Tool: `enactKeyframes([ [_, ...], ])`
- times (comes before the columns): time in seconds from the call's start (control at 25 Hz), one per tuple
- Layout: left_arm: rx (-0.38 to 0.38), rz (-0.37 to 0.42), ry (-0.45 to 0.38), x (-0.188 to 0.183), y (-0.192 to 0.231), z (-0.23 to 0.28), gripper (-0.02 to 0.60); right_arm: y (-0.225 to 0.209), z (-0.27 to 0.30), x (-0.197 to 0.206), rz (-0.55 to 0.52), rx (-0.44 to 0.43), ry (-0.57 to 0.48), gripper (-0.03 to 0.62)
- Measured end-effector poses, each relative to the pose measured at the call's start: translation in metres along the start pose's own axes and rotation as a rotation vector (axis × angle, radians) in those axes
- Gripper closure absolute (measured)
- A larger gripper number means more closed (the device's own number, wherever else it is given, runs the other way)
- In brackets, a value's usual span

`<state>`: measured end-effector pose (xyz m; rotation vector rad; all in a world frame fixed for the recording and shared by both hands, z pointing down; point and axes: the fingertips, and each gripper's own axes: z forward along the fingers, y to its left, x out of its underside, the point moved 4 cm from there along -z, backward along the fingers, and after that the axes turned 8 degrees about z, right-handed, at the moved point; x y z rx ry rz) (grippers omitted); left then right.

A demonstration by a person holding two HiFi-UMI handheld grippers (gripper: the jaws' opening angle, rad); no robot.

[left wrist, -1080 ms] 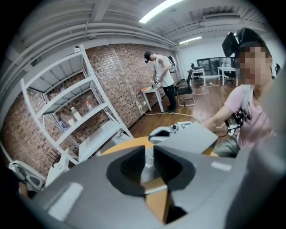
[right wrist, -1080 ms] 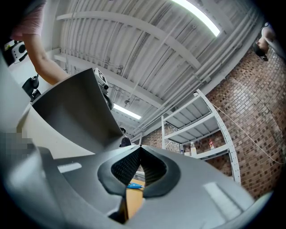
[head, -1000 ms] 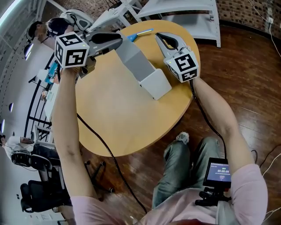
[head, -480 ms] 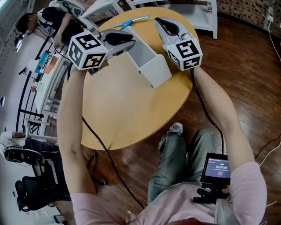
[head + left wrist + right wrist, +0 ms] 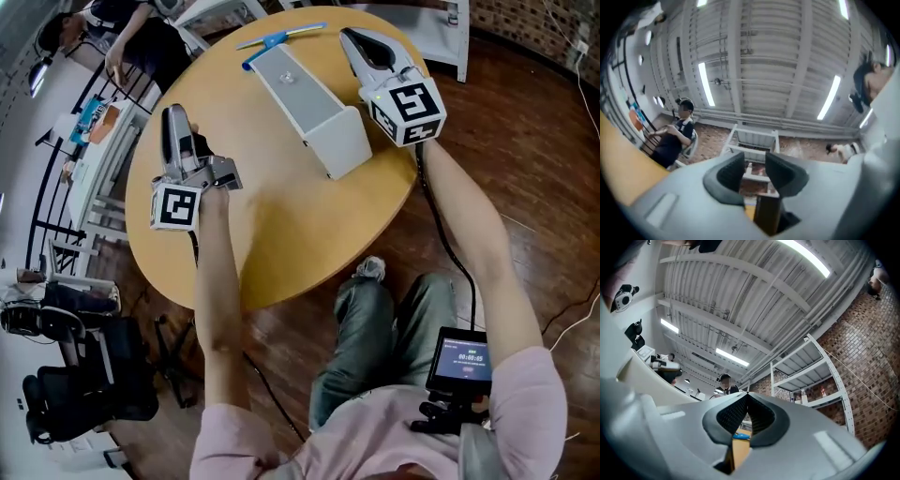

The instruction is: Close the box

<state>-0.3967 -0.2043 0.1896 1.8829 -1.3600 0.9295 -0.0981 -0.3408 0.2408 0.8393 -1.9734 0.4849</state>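
Observation:
The long grey-and-white box lies on the round wooden table, toward its far side, with its grey top face lying flat. My left gripper is well left of the box, near the table's left edge, pointing away from me. Its jaws are opening and hold nothing. My right gripper hovers just right of the box's far end without touching it. In the right gripper view its pads meet at the tips with nothing between them.
A blue-handled tool lies at the table's far edge beyond the box. A person sits past the far left of the table. A white shelf rack stands behind, and black chairs stand at the lower left.
My left gripper has left the box's far end and swung left and toward me to the table's left edge. The right gripper has stayed beside the box.

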Motion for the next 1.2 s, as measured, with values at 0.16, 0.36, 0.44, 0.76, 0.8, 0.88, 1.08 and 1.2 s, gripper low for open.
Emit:
enactKeyframes([
  [0.16,-0.046,0.257,0.118,0.032,0.007,-0.026,0.465,0.001,-0.005,-0.003,-0.016,0.004,-0.036,0.591],
  [0.36,0.040,0.385,0.180,0.045,-0.021,-0.016,0.495,-0.002,-0.002,-0.005,-0.008,0.005,-0.022,0.591],
  [0.44,0.037,0.394,0.185,0.047,-0.021,-0.015,0.500,-0.002,-0.001,-0.004,-0.006,0.006,-0.022,0.591],
  [0.76,0.037,0.385,0.191,0.048,-0.020,-0.014,0.540,-0.003,-0.002,-0.004,-0.005,0.007,-0.024,0.591],
  [0.8,0.039,0.383,0.190,0.048,-0.020,-0.014,0.540,-0.003,-0.002,-0.004,-0.005,0.007,-0.024,0.591],
  [0.88,0.039,0.384,0.193,0.048,-0.020,-0.014,0.551,-0.002,-0.002,-0.005,-0.003,0.008,-0.022,0.591],
  [1.08,0.037,0.380,0.204,0.048,-0.021,-0.013,0.577,-0.002,-0.003,-0.006,-0.004,0.010,-0.019,0.591],
  [1.2,0.037,0.377,0.208,0.049,-0.021,-0.013,0.577,-0.002,-0.004,-0.006,-0.007,0.014,-0.017,0.591],
])
